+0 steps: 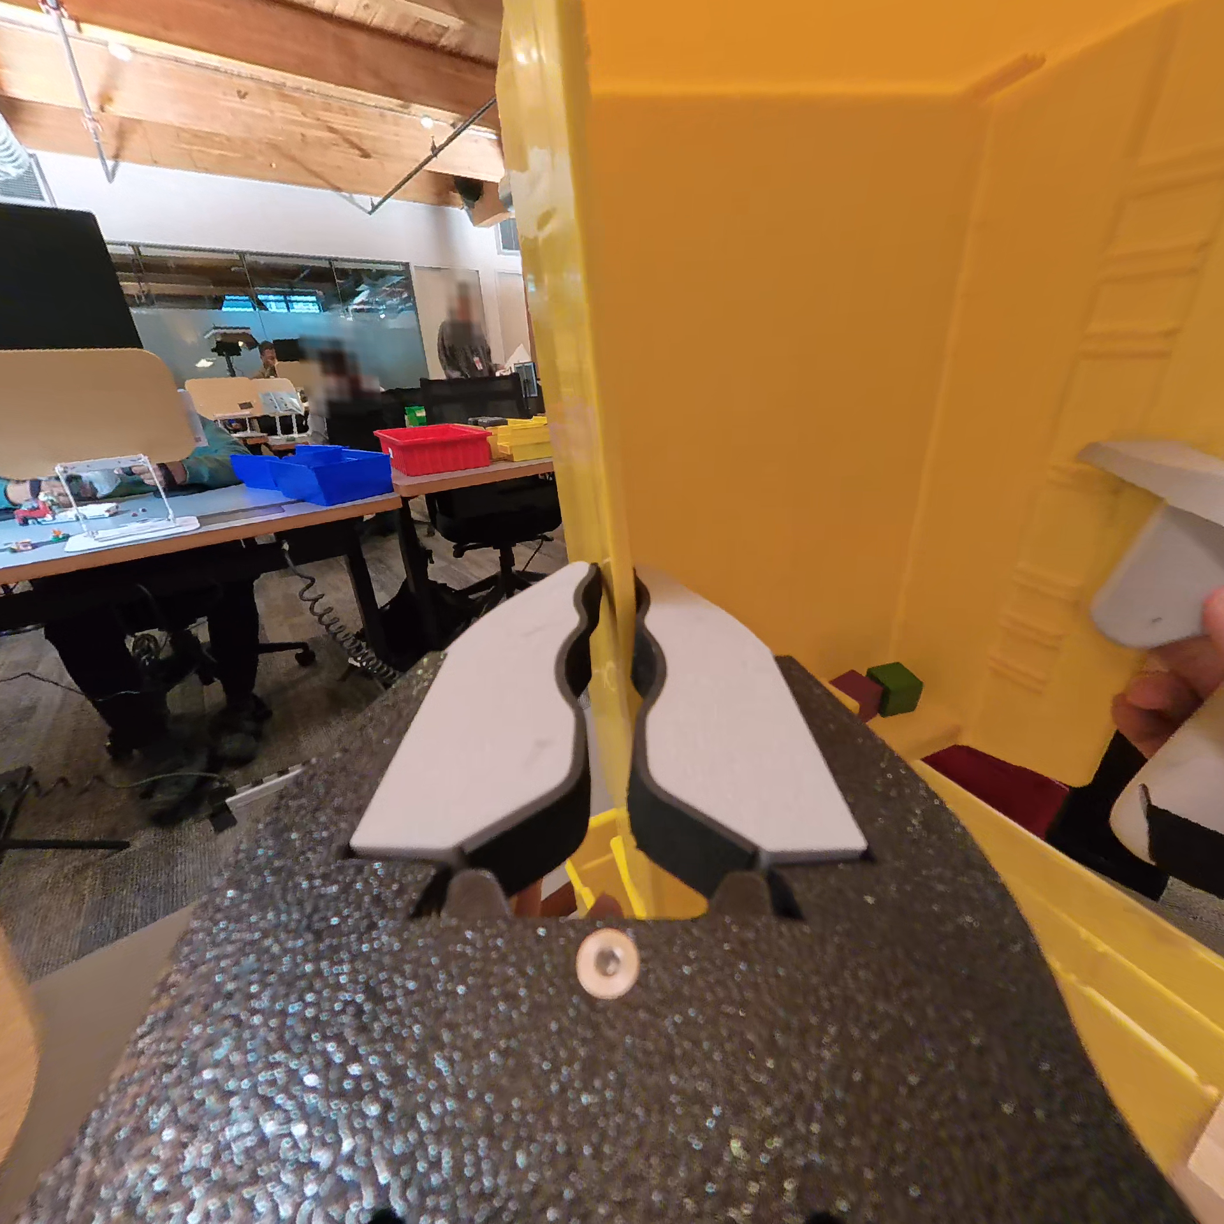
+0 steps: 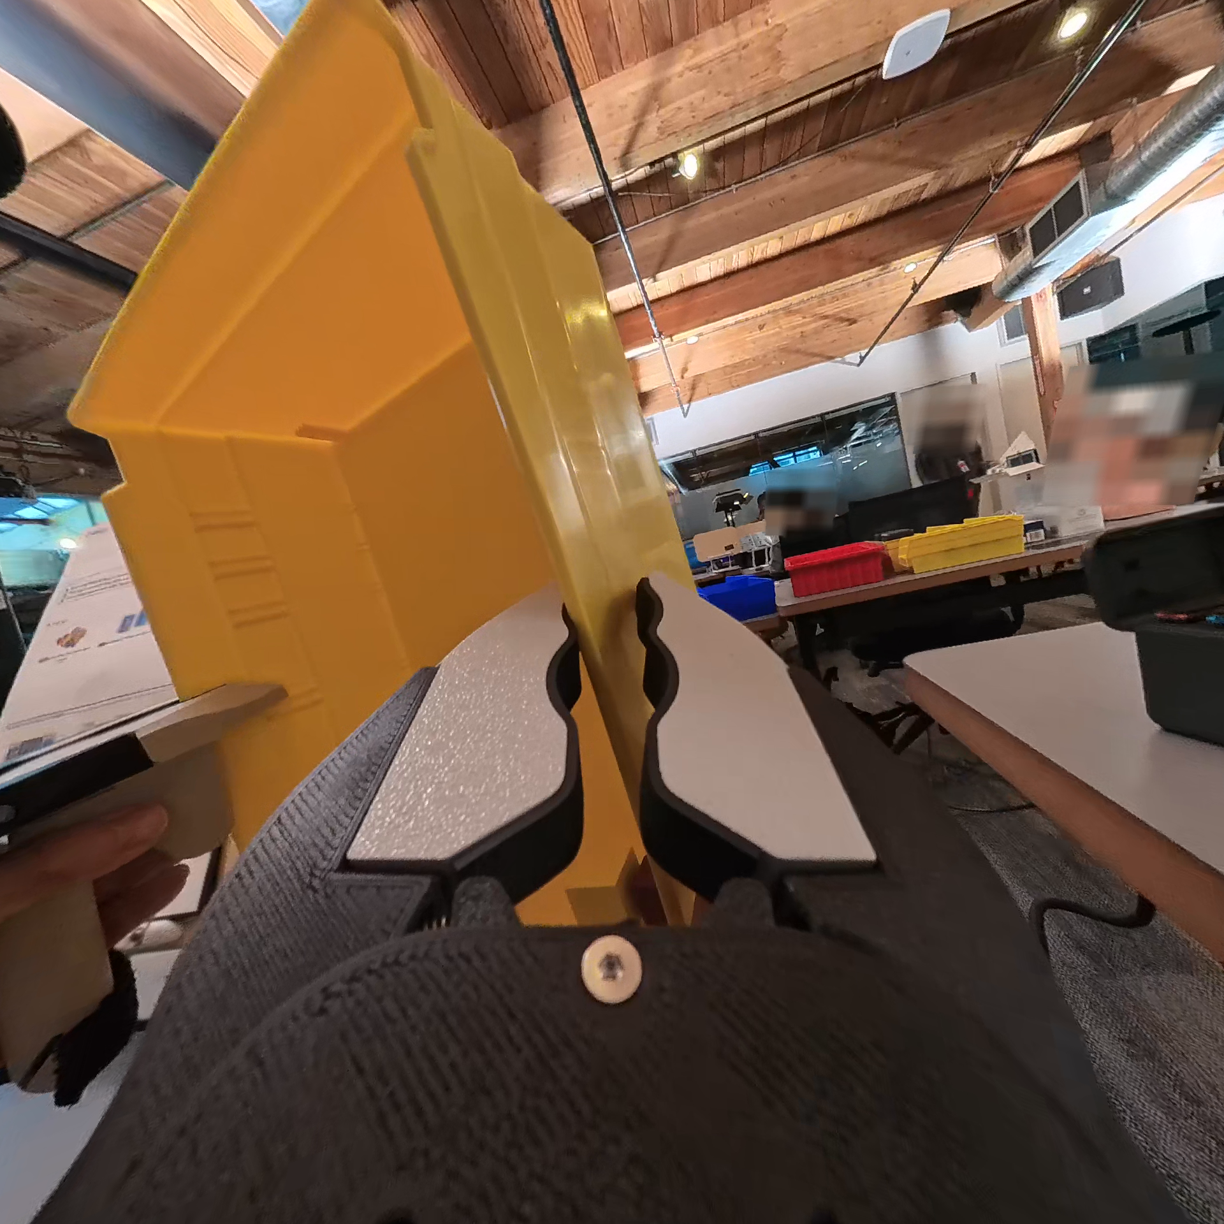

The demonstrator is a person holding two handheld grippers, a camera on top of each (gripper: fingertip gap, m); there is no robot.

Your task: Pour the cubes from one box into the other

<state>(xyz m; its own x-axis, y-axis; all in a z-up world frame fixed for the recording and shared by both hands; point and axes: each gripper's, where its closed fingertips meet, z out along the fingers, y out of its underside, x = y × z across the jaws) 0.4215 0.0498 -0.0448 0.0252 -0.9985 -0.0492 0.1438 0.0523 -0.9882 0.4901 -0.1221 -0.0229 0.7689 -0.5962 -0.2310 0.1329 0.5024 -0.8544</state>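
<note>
A yellow box [image 1: 795, 331] is tipped up steeply, its open side facing me; it also shows in the right wrist view [image 2: 298, 331]. My left gripper [image 1: 619, 583] is shut on one side wall. My right gripper [image 2: 606, 596] is shut on the opposite wall and shows at the right edge of the left wrist view [image 1: 1159, 576]. A green cube [image 1: 894, 689] and a dark red cube [image 1: 858, 692] lie at the box's low end. Another red cube [image 1: 993, 788] lies just below them. A second yellow rim [image 1: 1113, 980] runs underneath at the lower right.
Behind stand desks with blue bins [image 1: 331, 470], a red bin [image 1: 437, 447] and yellow bins [image 2: 960, 543], with people and office chairs. A white table [image 2: 1060, 715] with a black case [image 2: 1185, 675] is at my right. Grey carpet lies below.
</note>
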